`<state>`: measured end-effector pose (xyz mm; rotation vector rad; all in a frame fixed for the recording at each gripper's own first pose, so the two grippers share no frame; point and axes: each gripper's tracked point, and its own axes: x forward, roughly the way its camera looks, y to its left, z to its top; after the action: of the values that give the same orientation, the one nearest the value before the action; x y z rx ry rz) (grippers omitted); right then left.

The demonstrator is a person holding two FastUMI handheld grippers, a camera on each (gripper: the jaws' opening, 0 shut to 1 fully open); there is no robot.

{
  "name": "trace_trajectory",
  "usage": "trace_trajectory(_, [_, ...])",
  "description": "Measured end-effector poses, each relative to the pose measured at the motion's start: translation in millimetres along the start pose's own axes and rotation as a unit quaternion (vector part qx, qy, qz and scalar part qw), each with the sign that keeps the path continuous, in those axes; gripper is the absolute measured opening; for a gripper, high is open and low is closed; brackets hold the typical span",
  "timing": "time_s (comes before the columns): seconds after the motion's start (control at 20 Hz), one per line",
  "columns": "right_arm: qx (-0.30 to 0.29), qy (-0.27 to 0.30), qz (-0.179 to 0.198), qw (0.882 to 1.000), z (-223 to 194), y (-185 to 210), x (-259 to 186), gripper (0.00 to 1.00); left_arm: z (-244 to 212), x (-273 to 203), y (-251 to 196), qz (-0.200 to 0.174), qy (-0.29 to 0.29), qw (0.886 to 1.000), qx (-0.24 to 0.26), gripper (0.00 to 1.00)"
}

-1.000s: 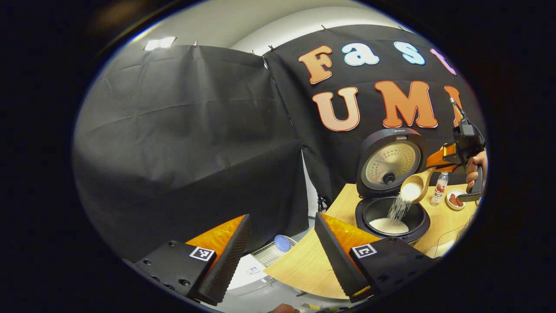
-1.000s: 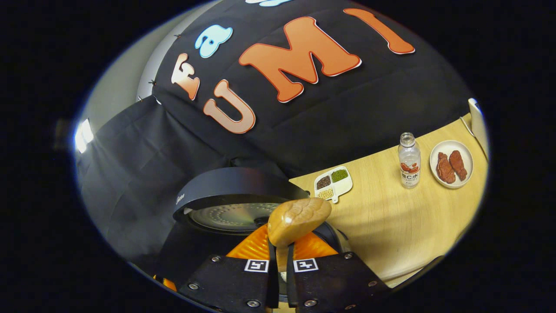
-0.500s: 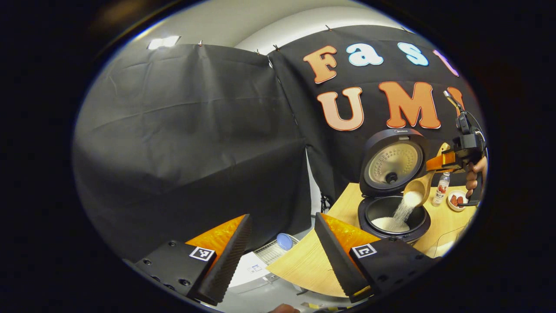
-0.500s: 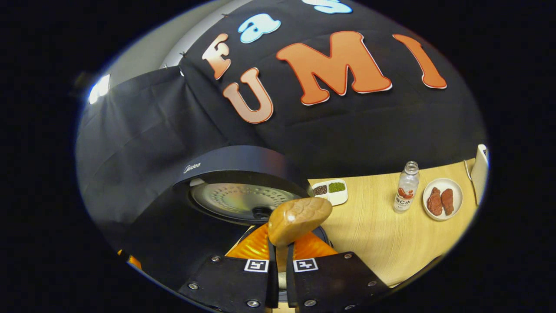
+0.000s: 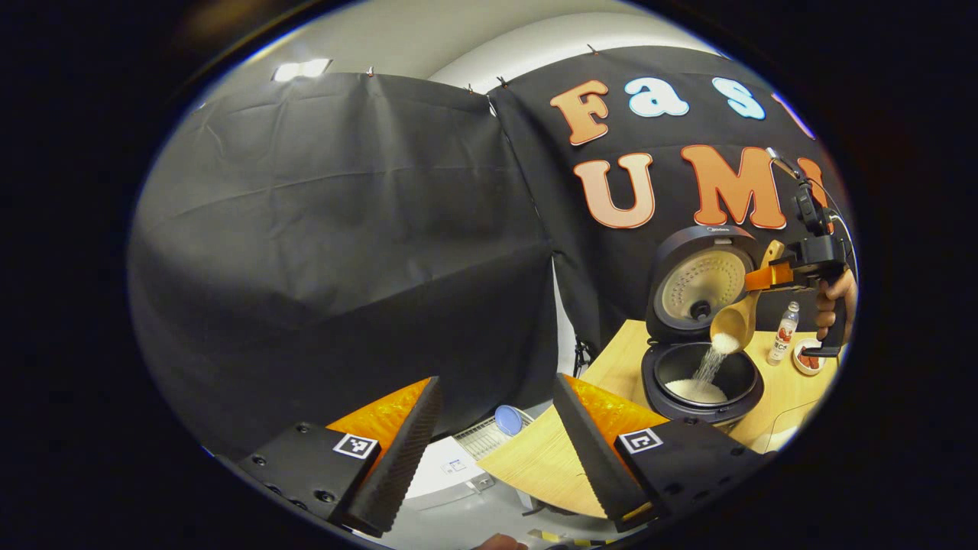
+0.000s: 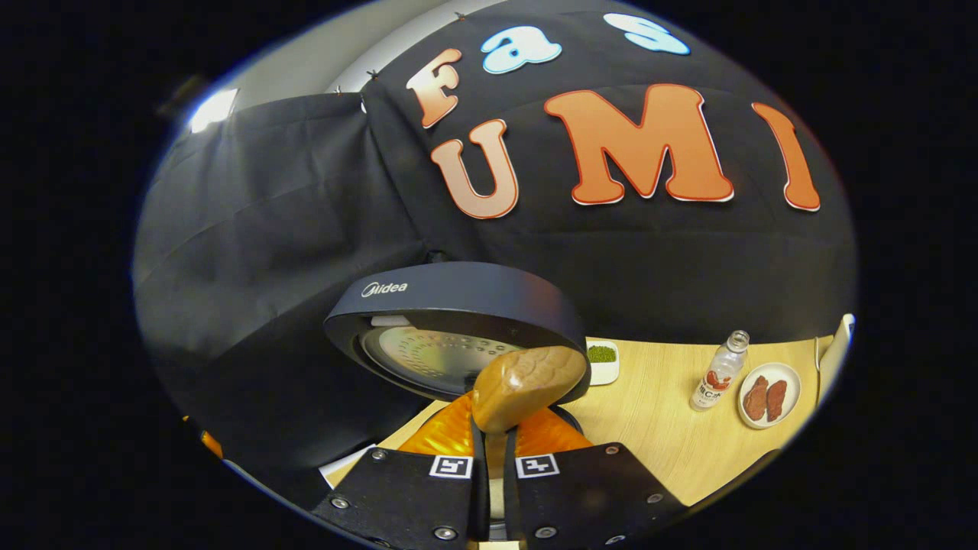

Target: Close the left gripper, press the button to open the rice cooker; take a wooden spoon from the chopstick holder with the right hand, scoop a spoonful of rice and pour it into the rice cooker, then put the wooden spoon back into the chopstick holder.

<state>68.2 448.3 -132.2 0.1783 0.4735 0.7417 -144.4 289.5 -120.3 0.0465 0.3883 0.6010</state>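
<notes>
Right gripper [image 6: 489,458] clamped on the wooden spoon [image 6: 527,386], both fingers pressing its handle. In the left gripper view, spoon tipped over the rice cooker [image 5: 701,374], lid up, rice [image 5: 713,360] falling into the pot onto a white heap. Left gripper [image 5: 497,451] held wide apart, gripping nothing, well short of the cooker. Beyond the right gripper: plate [image 6: 768,396] with two reddish pieces, bottle [image 6: 718,374] beside it, divided dish [image 6: 602,360] with green beans.

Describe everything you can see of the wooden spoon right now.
The wooden spoon is light, glossy wood with a deep rounded bowl and a short handle. The right gripper clamps the handle between its orange fingers. The bowl tips downward over the open rice cooker, and white rice streams from it into the pot.
</notes>
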Motion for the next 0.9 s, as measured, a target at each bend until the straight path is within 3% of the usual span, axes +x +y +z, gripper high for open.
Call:
trace_trajectory(0.4, [-0.102,-0.022,0.003,0.995,5,15,-4,0.06,-2,4,-4,-0.007,0.004,1.0,0.008,0.99])
trace_trajectory(0.9, [-0.232,-0.07,0.014,0.97,1,29,-22,0.06,7,8,-10,-0.017,-0.006,1.0,0.015,0.99])
